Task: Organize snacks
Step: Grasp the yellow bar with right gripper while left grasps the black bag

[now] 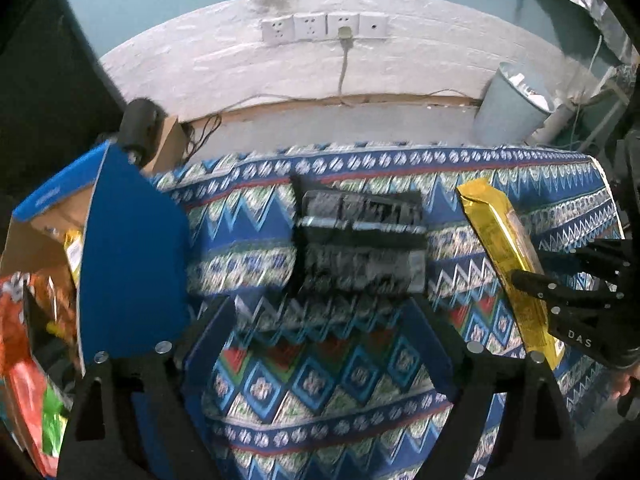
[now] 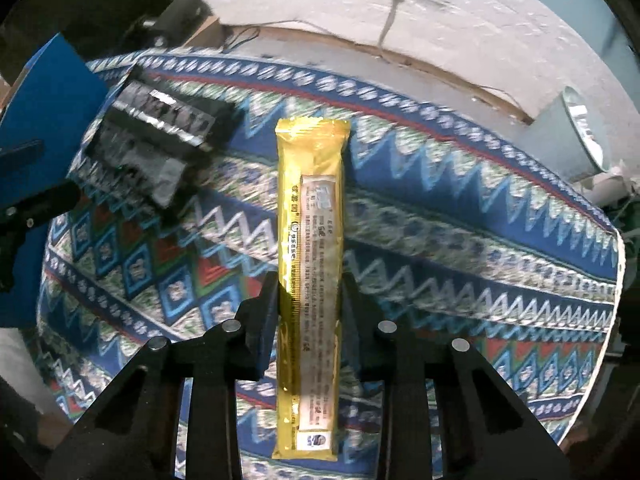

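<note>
Left wrist view: the left gripper [image 1: 324,312] hovers above the tabletop [image 1: 400,408], which is covered by a blue patterned cloth. Its jaws stand wide apart with nothing between them. Directly ahead of the jaws, near the middle of the tabletop and toward its far edge, lies a black snack pack [image 1: 360,240], blurred but apparently flat on the cloth. At the tabletop's left edge stands a blue cardboard box [image 1: 132,264] with its flaps open; inside it several snack bags [image 1: 28,320] in orange, red and green are visible, along with a yellow one. At the right side, the right gripper [image 1: 528,284] holds a long gold snack bar [image 1: 504,256] clear of the cloth. A grey bin [image 1: 512,104] stands on the floor beyond the far right corner.

Right wrist view: the jaws of the right gripper [image 2: 310,292] are clamped on the gold snack bar [image 2: 312,248] at about mid-length, the bar pointing forward along the fingers. The black snack pack [image 2: 160,140] lies near the far left corner of the tabletop [image 2: 480,240], just beside the blue cardboard box [image 2: 44,112].

Assessment: the task appears well advanced. Several snacks are already in the box. Two items remain outside it: the gold bar, held, and the black pack, not yet grasped.
</note>
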Available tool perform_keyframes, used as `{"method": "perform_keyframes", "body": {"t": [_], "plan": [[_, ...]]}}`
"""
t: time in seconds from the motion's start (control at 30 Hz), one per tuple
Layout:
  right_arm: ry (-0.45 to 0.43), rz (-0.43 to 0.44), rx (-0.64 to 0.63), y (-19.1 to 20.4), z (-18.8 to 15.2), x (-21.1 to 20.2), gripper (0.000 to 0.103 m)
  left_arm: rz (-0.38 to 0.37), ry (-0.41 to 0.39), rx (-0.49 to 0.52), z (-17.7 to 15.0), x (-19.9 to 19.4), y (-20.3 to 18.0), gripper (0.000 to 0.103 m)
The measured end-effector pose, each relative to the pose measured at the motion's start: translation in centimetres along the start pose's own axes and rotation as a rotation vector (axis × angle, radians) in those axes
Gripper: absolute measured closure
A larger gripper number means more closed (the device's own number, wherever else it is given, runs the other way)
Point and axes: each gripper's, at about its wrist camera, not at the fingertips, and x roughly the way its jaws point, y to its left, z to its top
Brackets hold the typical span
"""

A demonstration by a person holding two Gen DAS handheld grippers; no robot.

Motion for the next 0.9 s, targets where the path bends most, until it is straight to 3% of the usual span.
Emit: {"method": "perform_keyframes", "body": {"t": [0.23,0.53,0.63,0.9], "plan": [[-0.030,-0.032,0.020,-3.4,0.8,-0.6,0.076,-0.013,0.017,0.035,1.9,1.6,-2.2,0.015],[-0.042,-0.005,0.043,-6.5,1.0,-0.5,0.075,-0.052,0.068,-0.048,3.4,4.5,-2.6,0.015],[-0.045,0.001,0.038,-4.4,0.7,-0.4,0.075,-0.060,0.079,-0.054,3.6,5.2,-2.6,0.013],[-0.041,0.010,0.047,-4.0,0.1,-0.1,0.072,-0.014,0.088,0.006,3.2,6.2,-4.3,0.003]]}}
